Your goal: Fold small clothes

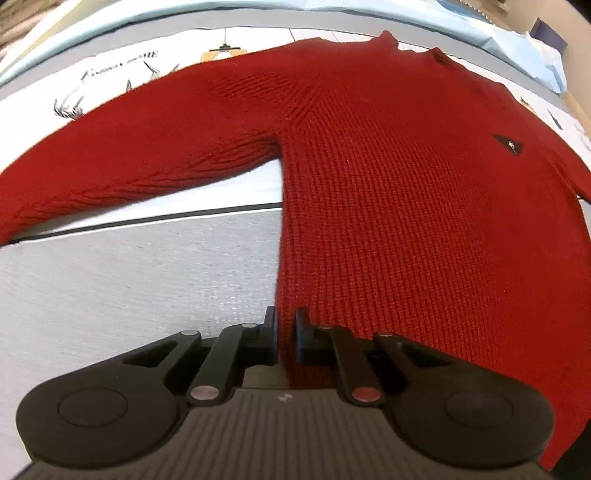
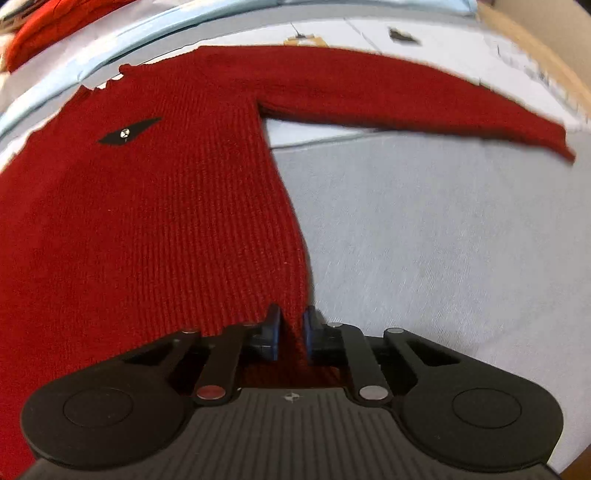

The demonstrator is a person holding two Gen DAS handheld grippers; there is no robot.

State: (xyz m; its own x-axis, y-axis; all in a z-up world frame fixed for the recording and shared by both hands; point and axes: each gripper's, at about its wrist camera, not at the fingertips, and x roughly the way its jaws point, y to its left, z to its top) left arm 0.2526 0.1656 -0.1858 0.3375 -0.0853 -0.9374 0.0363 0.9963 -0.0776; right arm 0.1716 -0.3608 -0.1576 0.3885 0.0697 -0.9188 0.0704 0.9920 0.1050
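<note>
We judged the main risk to be an uneven lift: each pair of tongs had only a thin pinch of thick knit at a hem corner, so a quick pull could let one corner slip free and drop, or the two corners could rise out of step and leave the fold crooked. The loose sleeves could also trail and bunch under the body if we carried the hem toward the collar without watching them. The red sweater (image 1: 388, 177) lay flat and face up on the grey cover (image 1: 129, 280) of the bed, collar at the far side, both sleeves spread outward, the left sleeve (image 1: 140, 147) reaching to the left and the right sleeve (image 2: 424, 99) to the right, with its small black badge (image 1: 509, 144) on the chest. Our left tongs (image 1: 285, 332) were closed narrow on the sweater's near left hem corner, cloth filling the gap between the pads. Our right tongs (image 2: 291, 325) were likewise clamped narrow on the near right hem corner, a ridge of knit rising between the fingers. The whole sweater stretched away from both tongs toward the far side, where a printed sheet (image 1: 110, 74) showed beyond it. Another red cloth (image 2: 48, 26) lay at the far left, well apart.
</note>
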